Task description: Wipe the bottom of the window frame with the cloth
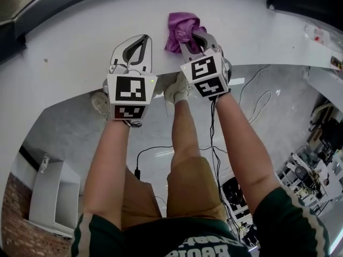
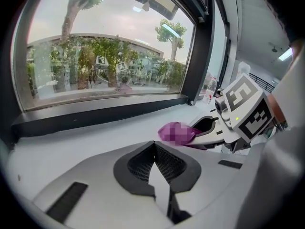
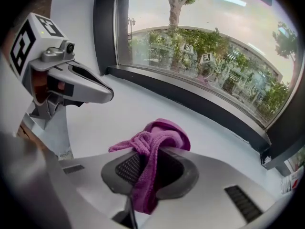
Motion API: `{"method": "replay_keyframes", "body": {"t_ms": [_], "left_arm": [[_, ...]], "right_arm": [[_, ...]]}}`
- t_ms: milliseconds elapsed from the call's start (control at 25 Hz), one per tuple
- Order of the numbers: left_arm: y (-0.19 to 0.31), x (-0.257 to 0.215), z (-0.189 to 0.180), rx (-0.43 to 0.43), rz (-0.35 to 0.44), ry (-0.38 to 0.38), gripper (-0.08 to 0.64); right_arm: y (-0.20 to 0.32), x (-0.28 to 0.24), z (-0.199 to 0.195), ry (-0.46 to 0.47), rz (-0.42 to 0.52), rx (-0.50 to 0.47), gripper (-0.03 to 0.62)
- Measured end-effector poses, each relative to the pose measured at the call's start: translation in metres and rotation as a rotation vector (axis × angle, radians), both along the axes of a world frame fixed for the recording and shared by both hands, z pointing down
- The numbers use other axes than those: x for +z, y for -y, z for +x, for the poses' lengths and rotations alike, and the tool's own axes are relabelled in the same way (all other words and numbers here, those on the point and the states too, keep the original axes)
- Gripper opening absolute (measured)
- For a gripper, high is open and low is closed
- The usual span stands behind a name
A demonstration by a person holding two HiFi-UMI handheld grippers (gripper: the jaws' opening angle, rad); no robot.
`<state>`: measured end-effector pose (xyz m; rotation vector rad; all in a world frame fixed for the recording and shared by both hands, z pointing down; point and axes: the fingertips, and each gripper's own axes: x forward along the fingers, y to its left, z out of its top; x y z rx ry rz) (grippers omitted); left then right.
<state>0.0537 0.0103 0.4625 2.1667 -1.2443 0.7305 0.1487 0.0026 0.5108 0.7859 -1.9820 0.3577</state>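
White sill (image 1: 80, 42): our right gripper (image 3: 148, 151) clamps the cloth (image 3: 164, 132), bunched lengthwise toward the window frame (image 3: 190, 97); our left gripper (image 2: 153, 146) sits closed, empty.

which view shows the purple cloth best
The right gripper view: the purple cloth fills the foreground, clamped between the right gripper's fingers. The head view shows it small, bunched on the white sill; the left gripper view shows it off to the side, partly blurred.
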Motion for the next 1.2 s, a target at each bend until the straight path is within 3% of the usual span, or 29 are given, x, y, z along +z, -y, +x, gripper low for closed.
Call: {"method": "replay_keyframes", "body": {"t_ms": [1200], "left_arm": [[-0.009,0.000,-0.091,-0.112,-0.003,0.007,0.008]], "right_arm": [[-0.018,0.001,-0.109,0.038,-0.033,-0.128,0.077]]}}
